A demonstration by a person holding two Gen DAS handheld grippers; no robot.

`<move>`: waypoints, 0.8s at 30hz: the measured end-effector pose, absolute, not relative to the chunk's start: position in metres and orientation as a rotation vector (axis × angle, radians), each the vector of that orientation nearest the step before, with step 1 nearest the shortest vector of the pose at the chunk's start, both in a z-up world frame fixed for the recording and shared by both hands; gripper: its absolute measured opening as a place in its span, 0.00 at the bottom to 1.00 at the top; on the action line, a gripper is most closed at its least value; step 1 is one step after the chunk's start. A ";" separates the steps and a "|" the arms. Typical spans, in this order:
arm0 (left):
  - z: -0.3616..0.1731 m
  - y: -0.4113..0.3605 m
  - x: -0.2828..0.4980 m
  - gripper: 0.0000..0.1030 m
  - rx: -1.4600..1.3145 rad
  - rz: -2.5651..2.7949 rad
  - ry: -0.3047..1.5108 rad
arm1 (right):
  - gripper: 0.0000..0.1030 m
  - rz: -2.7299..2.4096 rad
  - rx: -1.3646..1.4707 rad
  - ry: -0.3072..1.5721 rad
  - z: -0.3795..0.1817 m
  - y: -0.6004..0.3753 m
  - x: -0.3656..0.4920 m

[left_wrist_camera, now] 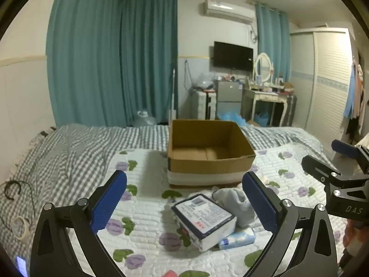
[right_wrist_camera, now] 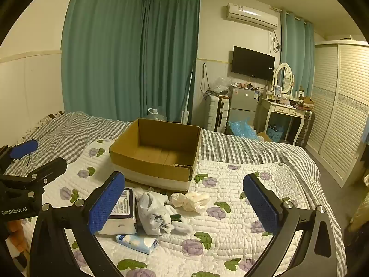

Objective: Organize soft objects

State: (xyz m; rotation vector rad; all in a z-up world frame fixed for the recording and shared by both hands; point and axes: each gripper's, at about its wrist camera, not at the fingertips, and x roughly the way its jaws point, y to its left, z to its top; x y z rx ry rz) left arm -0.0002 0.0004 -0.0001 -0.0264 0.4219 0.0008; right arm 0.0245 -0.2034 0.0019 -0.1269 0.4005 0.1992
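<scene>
Left gripper (left_wrist_camera: 184,204): hovering, fingers spread wide, gripping nothing.
Right gripper (right_wrist_camera: 182,204): likewise gaping, empty.
Soft items: lying bunched on the quilt (right_wrist_camera: 253,180) just before the cardboard box (right_wrist_camera: 159,152), which is sitting toward the quilt's far edge.
Risk: limp white garment (right_wrist_camera: 154,210) and crumpled cream cloth (right_wrist_camera: 191,200) are likely snagging or dragging neighbours.
Textures: glossy tissue pack (right_wrist_camera: 136,242); boxy wrapped packet (left_wrist_camera: 205,219).

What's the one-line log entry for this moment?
left gripper: open, empty | right gripper: open, empty | cardboard box: empty | tissue pack, white cloth, crumpled tissue: on quilt
</scene>
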 end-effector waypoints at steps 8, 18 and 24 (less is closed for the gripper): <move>0.000 0.002 -0.001 0.99 -0.019 0.003 0.429 | 1.00 0.199 -0.132 0.408 0.000 -0.202 0.025; 0.002 0.003 0.002 0.99 -0.014 0.010 0.425 | 1.00 0.198 -0.130 0.405 0.001 -0.204 0.024; 0.002 0.002 0.000 0.99 -0.010 0.011 0.420 | 1.00 0.198 -0.127 0.406 -0.002 -0.204 0.022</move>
